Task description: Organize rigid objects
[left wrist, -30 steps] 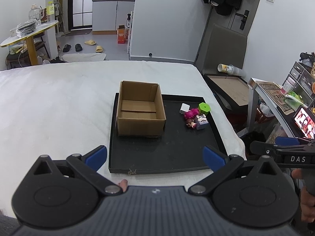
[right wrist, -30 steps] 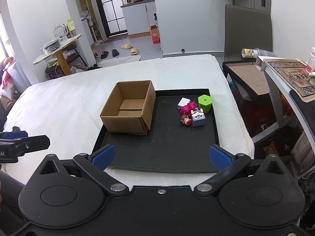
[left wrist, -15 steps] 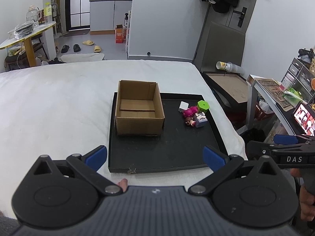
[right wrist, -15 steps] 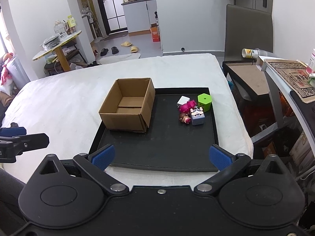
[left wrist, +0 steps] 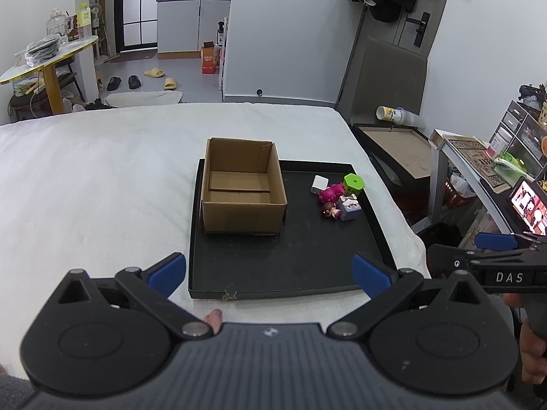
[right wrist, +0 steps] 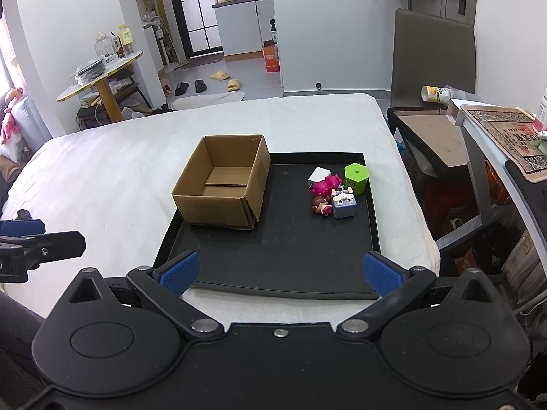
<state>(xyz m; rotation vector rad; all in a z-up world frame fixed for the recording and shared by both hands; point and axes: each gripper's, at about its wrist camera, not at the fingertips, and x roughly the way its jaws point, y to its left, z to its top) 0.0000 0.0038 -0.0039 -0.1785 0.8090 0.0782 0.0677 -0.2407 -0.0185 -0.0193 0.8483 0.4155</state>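
A black tray (left wrist: 290, 263) (right wrist: 273, 259) lies on the white bed. An open, empty cardboard box (left wrist: 242, 191) (right wrist: 222, 188) stands on its left half. At the tray's far right sits a cluster of small toys: a white cube (left wrist: 319, 183) (right wrist: 318, 175), a green hexagonal pot (left wrist: 354, 184) (right wrist: 356, 174), a pink figure (left wrist: 331, 192) (right wrist: 326, 186), a small doll (left wrist: 330, 210) (right wrist: 321, 205) and a grey-blue cube (left wrist: 349, 206) (right wrist: 343, 203). My left gripper (left wrist: 270, 273) and right gripper (right wrist: 278, 273) both stand open at the tray's near edge, holding nothing.
The white bed (left wrist: 102, 177) spreads to the left of the tray. A low dark table (left wrist: 396, 147) and a shelf unit (left wrist: 495, 171) stand to the right of the bed. A round yellow-edged table (right wrist: 99, 75) is at the far left.
Both grippers have drawn back and risen slightly, so the tray and box look a little farther away. Nothing on the tray has moved.
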